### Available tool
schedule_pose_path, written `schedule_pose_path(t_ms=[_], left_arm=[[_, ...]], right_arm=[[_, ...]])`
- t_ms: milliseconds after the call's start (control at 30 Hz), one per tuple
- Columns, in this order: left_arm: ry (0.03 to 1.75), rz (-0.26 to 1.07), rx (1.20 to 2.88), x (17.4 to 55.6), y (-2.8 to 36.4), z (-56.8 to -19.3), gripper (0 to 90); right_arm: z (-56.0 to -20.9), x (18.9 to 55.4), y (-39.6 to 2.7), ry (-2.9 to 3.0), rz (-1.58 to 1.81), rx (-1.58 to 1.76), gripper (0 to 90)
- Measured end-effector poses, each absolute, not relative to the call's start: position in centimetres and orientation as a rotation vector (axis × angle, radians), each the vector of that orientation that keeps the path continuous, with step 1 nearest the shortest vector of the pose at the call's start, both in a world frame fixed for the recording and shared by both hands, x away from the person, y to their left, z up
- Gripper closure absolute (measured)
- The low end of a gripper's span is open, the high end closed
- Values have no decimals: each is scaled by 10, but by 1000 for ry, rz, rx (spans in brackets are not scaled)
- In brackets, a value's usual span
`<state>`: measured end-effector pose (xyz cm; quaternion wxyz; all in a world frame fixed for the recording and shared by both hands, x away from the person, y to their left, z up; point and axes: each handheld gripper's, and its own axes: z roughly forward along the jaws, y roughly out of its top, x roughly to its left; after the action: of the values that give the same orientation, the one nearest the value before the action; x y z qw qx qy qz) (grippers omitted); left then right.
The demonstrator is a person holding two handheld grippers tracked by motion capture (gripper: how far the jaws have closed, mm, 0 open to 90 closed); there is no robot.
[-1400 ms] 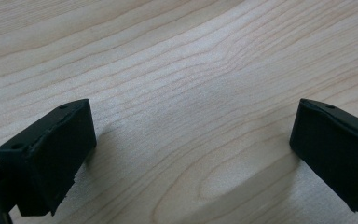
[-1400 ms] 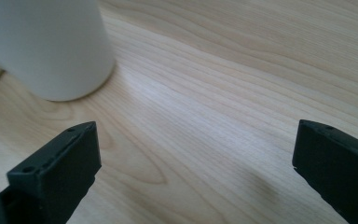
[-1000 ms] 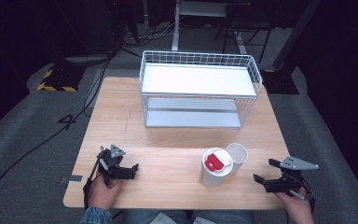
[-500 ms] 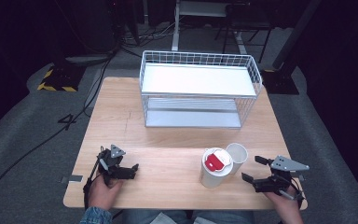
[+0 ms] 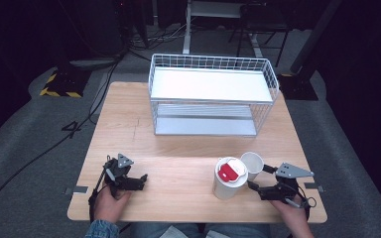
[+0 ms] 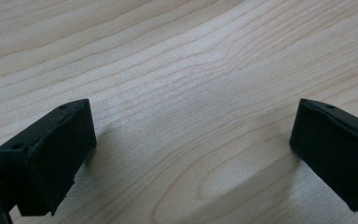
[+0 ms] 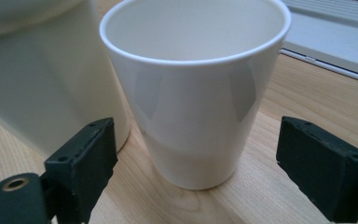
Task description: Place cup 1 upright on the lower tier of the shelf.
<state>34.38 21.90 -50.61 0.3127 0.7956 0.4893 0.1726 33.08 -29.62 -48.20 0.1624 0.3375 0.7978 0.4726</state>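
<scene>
1. The right gripper (image 5: 259, 178) is seen at the table's (image 5: 178, 148) near right corner, aimed at the open white cup (image 7: 196, 88). Its jaws have just been closing, yet in the right gripper view a gap is left on each side of the cup: the cup stands between them, ungripped.
2. The cup is placed upright on the wood, just beside the taller white container (image 5: 229, 178) with a red-marked lid; whether the two touch cannot be told.
3. In the right gripper view the container is cut off at the top and left edges, and the cup's inside is seen only near the rim.
4. The left gripper (image 5: 129, 179) is held low over the near left of the table, jaws spread wide over bare wood with nothing between them.
5. The wire rack (image 5: 211, 94) is set at the far side; its lower shelf is partly masked by the upper one.
6. Both forearms are cut off by the bottom edge of the high view.
</scene>
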Motion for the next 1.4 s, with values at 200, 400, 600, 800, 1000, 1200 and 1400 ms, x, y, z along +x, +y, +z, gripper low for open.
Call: schedule_pose_path(t_ms=[200, 400, 600, 800, 1000, 1200, 1400], left_arm=[[1291, 455, 2099, 344, 219, -506, 7], [1291, 455, 2099, 344, 219, -506, 7], [1290, 455, 2100, 344, 219, -506, 7], [1291, 455, 2099, 344, 219, -506, 7], [1291, 455, 2099, 344, 219, -506, 7], [1290, 455, 2100, 344, 219, -506, 8], [1291, 455, 2099, 344, 219, -506, 8]], right_arm=[[-485, 336, -289, 2273, 1314, 959, 140], [-490, 343, -280, 2297, 1286, 961, 147], [-494, 348, -272, 2306, 1272, 956, 152], [-495, 350, -270, 2303, 1267, 970, 155], [-495, 350, -270, 2296, 1281, 961, 193], [-495, 350, -271, 2296, 1285, 965, 225], [-494, 350, -271, 2297, 1282, 962, 227]])
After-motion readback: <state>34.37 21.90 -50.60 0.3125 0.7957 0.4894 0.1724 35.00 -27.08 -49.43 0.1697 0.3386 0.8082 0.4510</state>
